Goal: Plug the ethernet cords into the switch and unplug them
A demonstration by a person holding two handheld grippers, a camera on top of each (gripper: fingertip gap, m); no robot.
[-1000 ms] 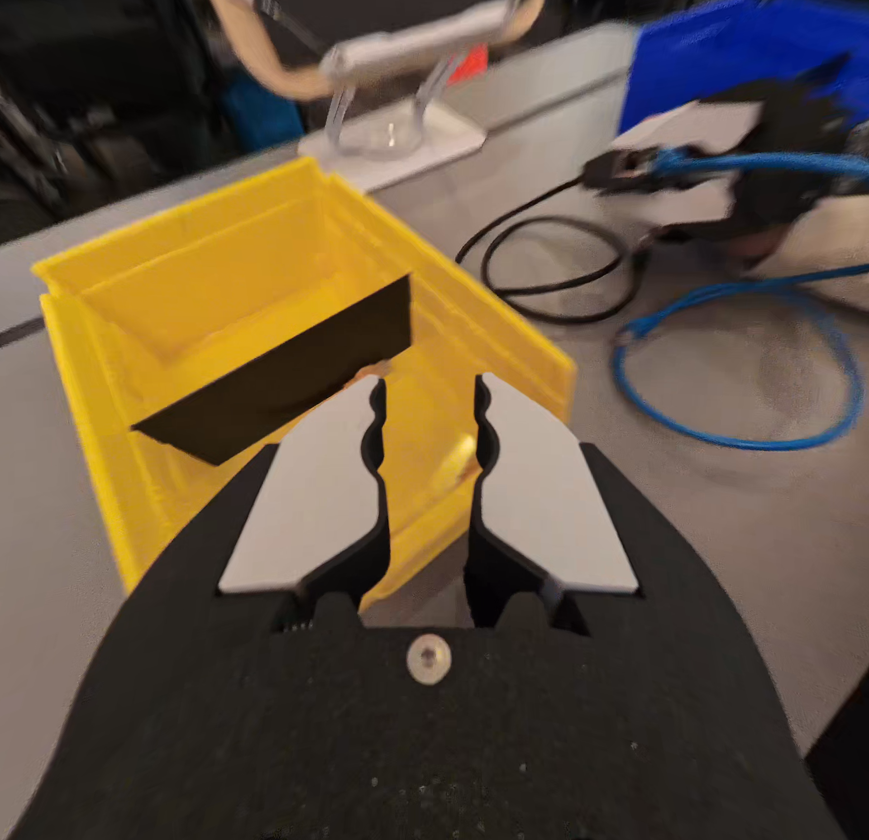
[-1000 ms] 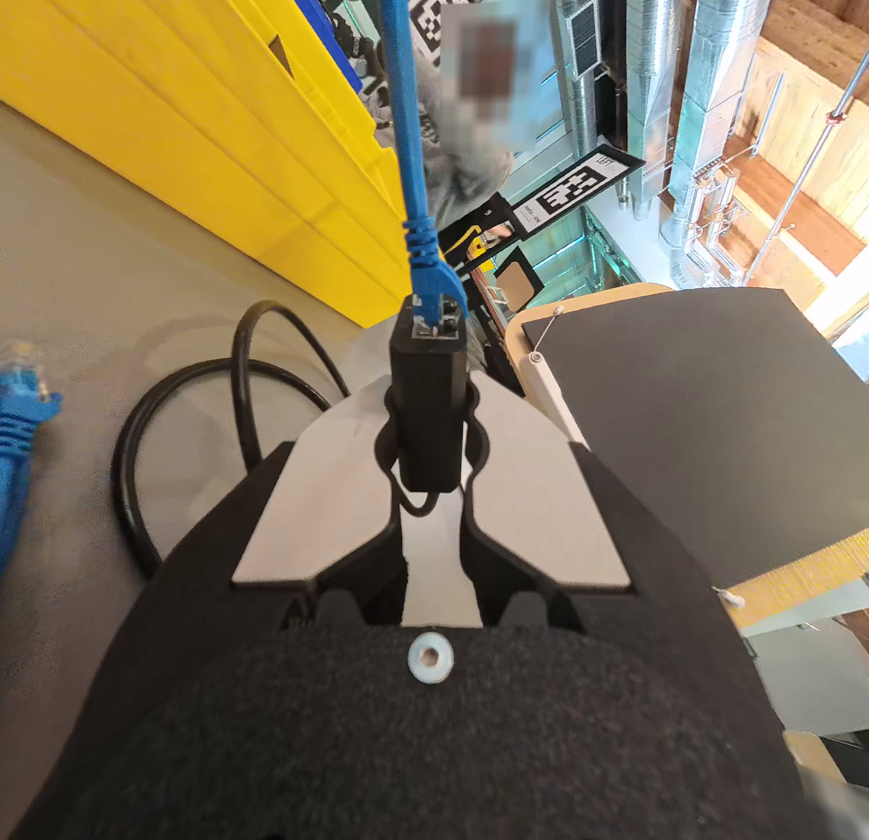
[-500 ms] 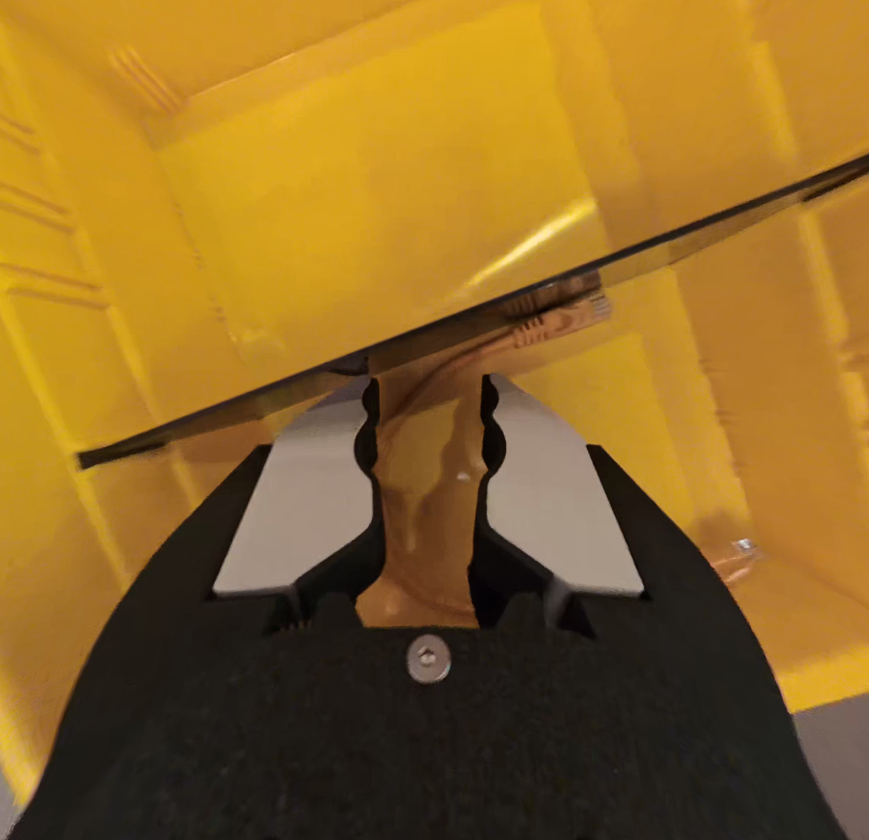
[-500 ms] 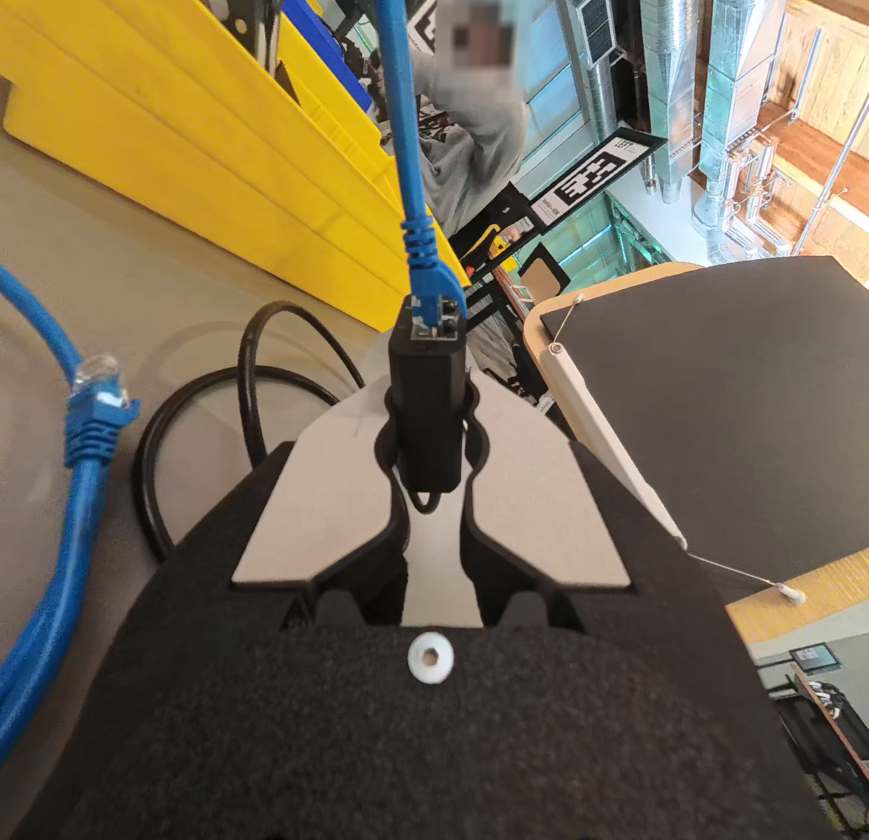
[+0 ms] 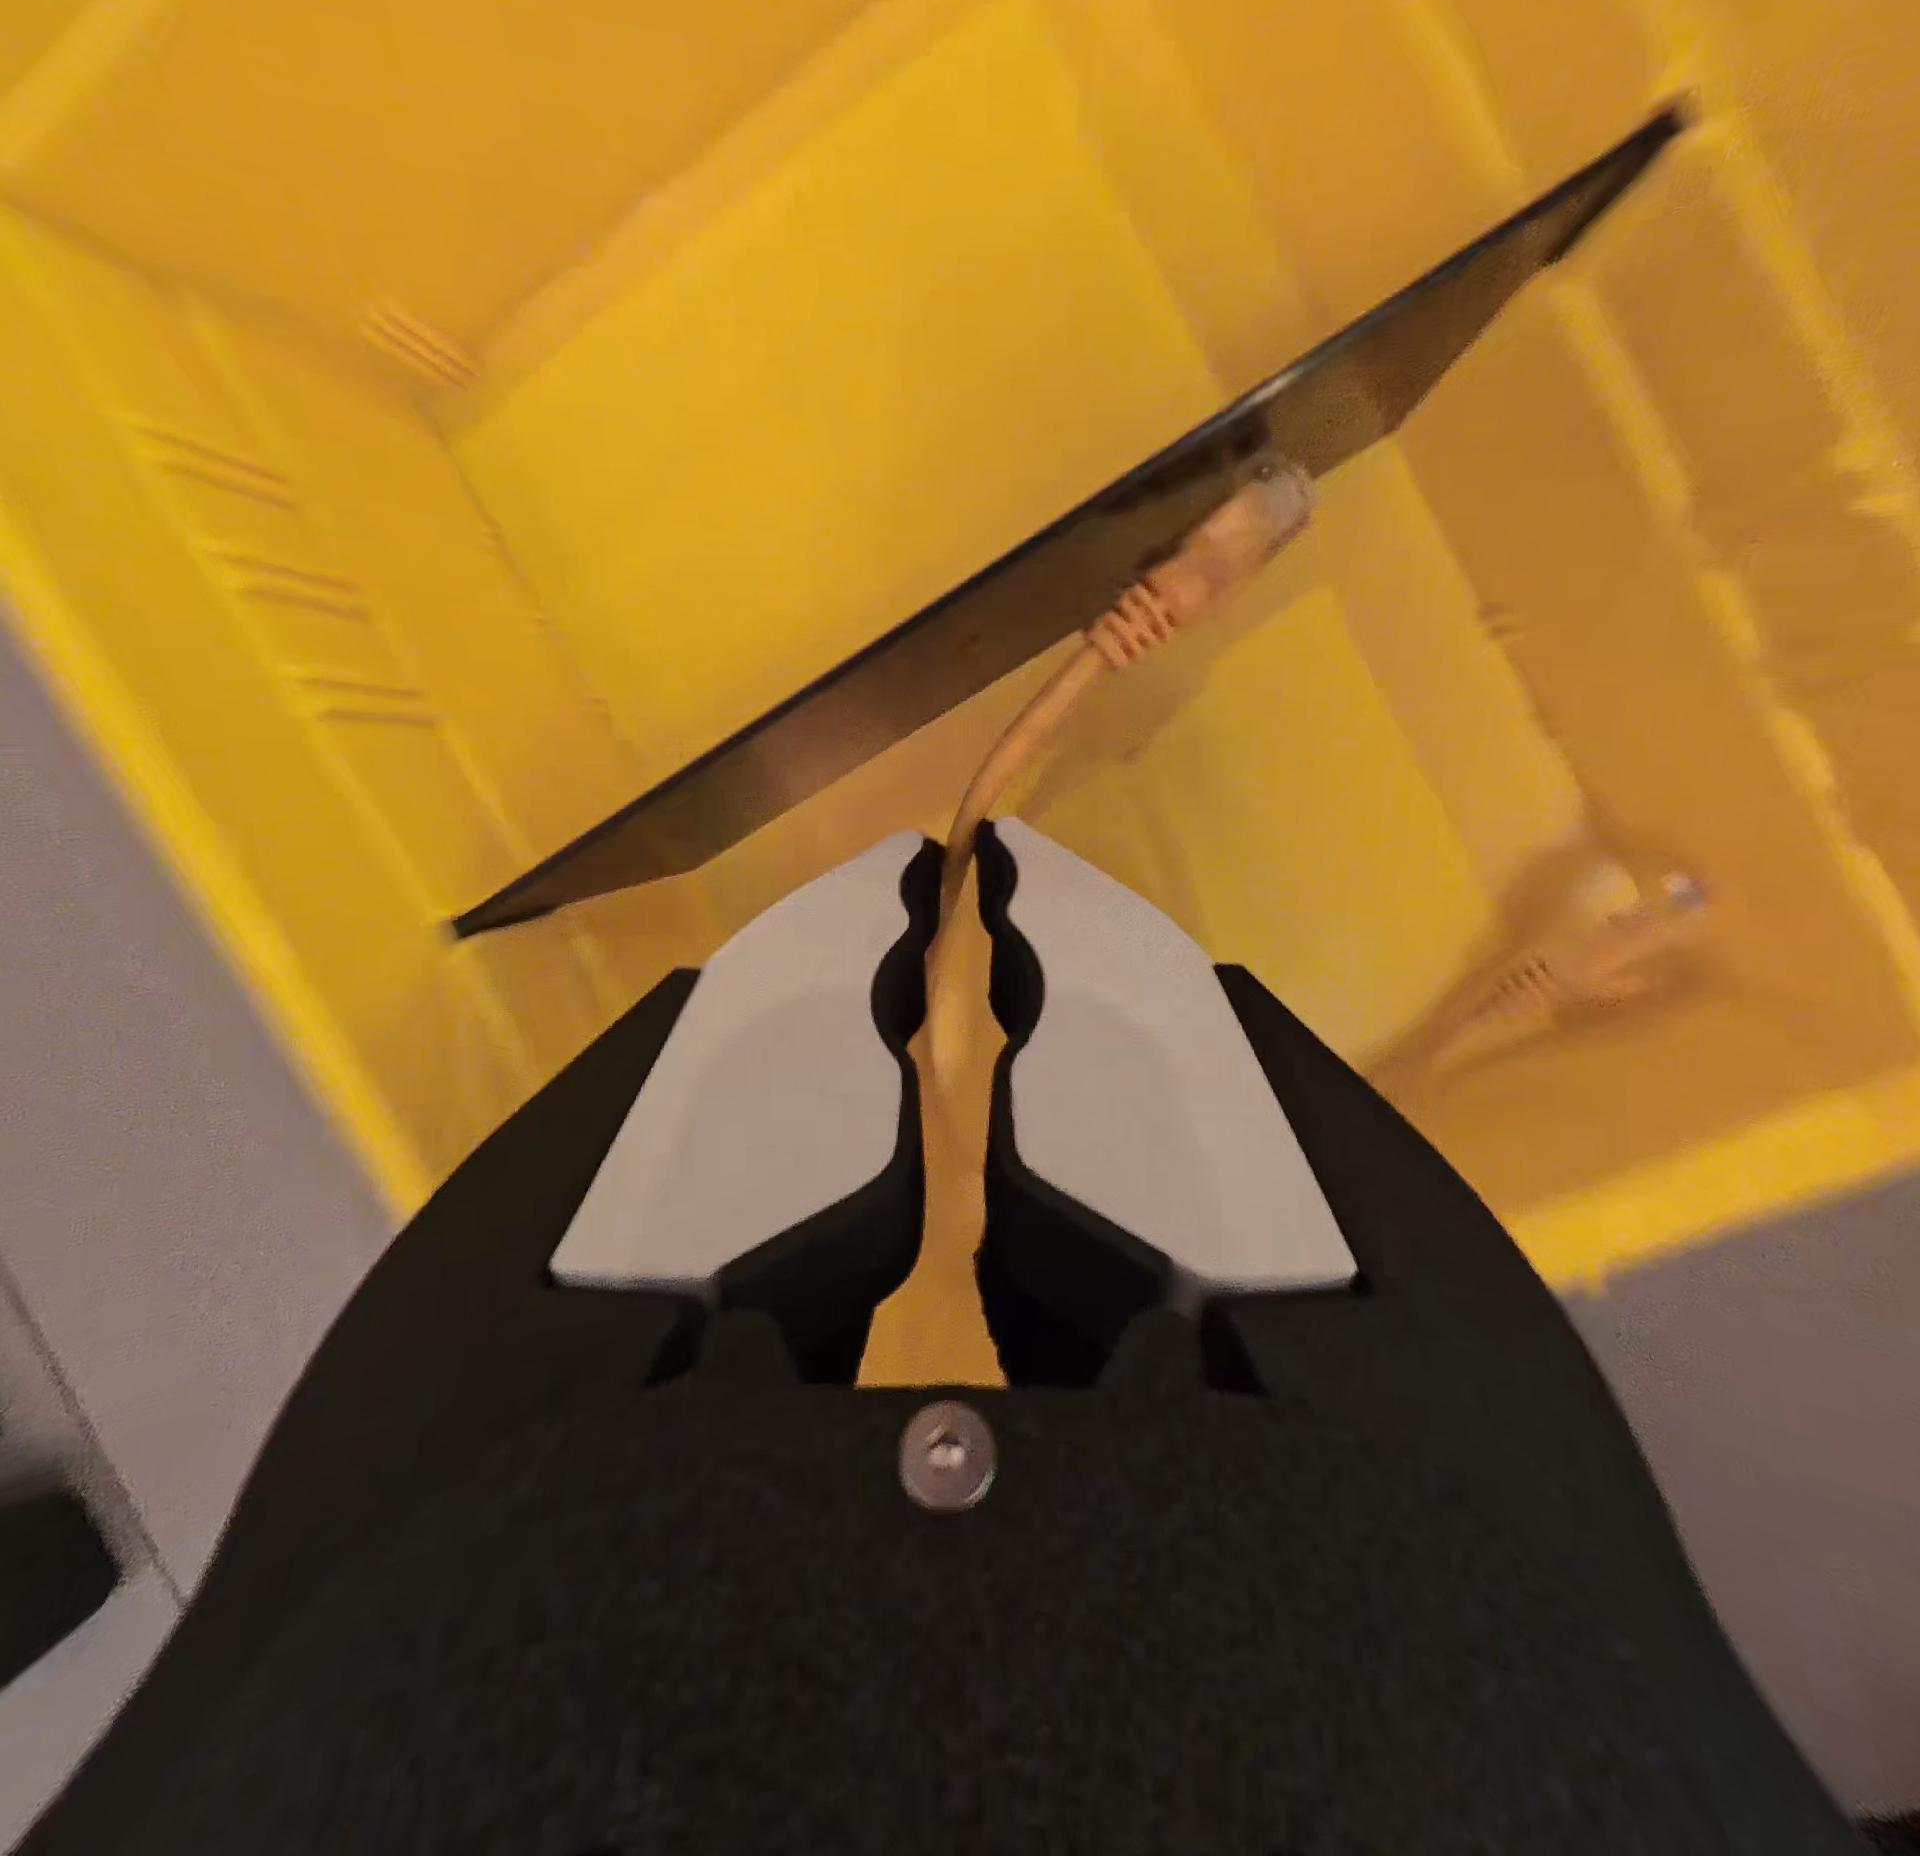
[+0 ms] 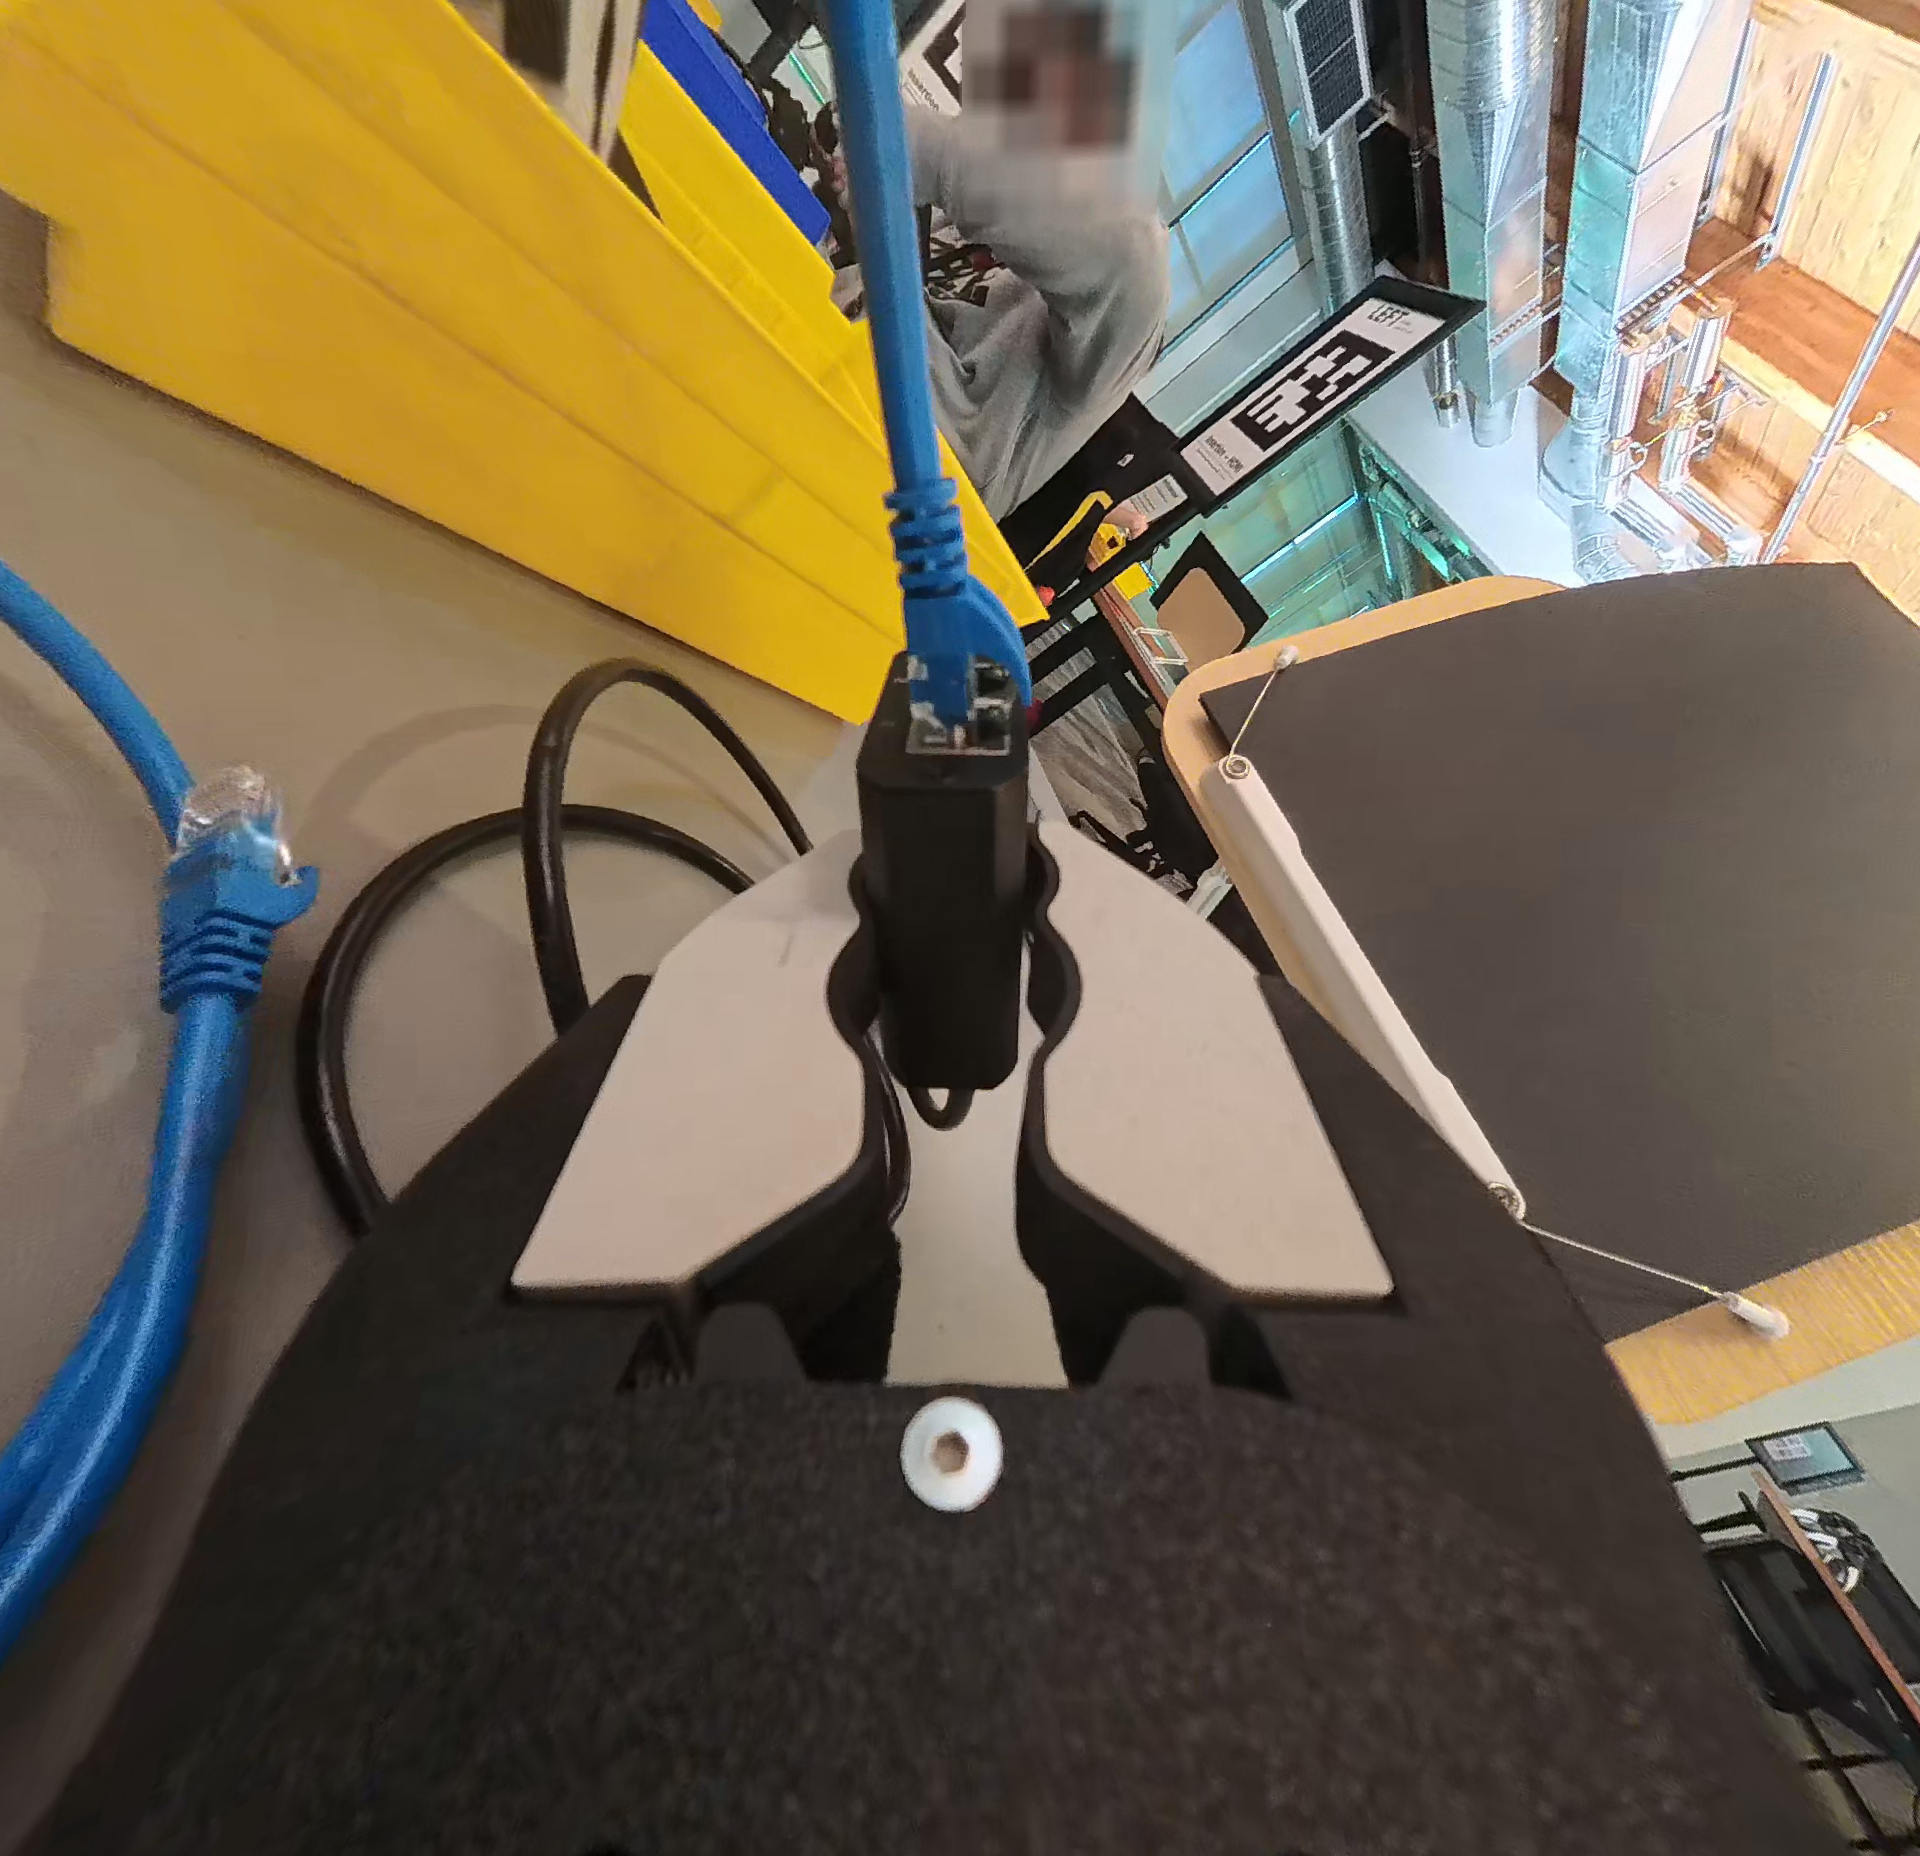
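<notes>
Yellow bin [image 5: 727, 372] interior, left jaws pinching orange cord [image 5: 1023, 736]; right jaws around switch [image 6: 940, 871].

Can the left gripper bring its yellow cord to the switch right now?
Probably yes: the left gripper grips the yellow cord, and the switch held by the right gripper shows an empty port.

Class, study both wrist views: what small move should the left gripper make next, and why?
Probably lift the thin yellow ethernet cord up out of the yellow plastic bin. The left gripper has its jaws shut on it, while the right gripper holds the black rectangular switch with an empty port beside the blue cord.
</notes>
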